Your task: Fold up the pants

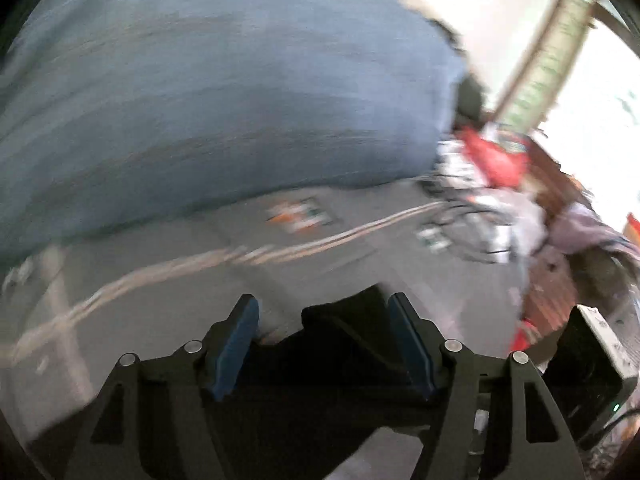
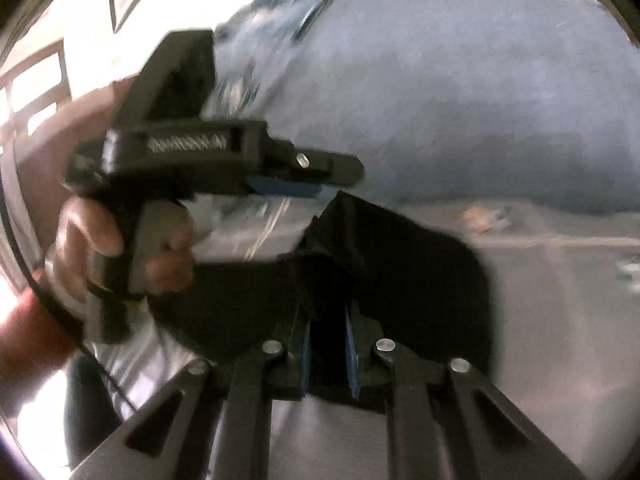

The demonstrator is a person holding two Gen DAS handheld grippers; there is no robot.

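Observation:
The black pants (image 2: 400,264) hang bunched over a grey surface (image 2: 560,300), and both views are blurred. My right gripper (image 2: 329,340) is shut on a fold of them, with black cloth pinched between its blue pads (image 2: 351,344). In the left wrist view the same black pants (image 1: 344,324) lie between the fingers of my left gripper (image 1: 326,320). It is open: the cloth sits close to the right pad (image 1: 412,340), and grey surface shows beside the left pad. In the right wrist view a hand (image 2: 92,248) holds the left gripper (image 2: 320,184) beside a raised corner of the pants.
A large blue-grey cloth mound (image 1: 224,92) fills the far side of the grey surface (image 1: 160,288). Red items, cables and crumpled clothes (image 1: 492,184) are piled at the right, with a black-and-white box (image 1: 592,352) near the right edge. The person's white shirt (image 2: 92,32) is close at the left.

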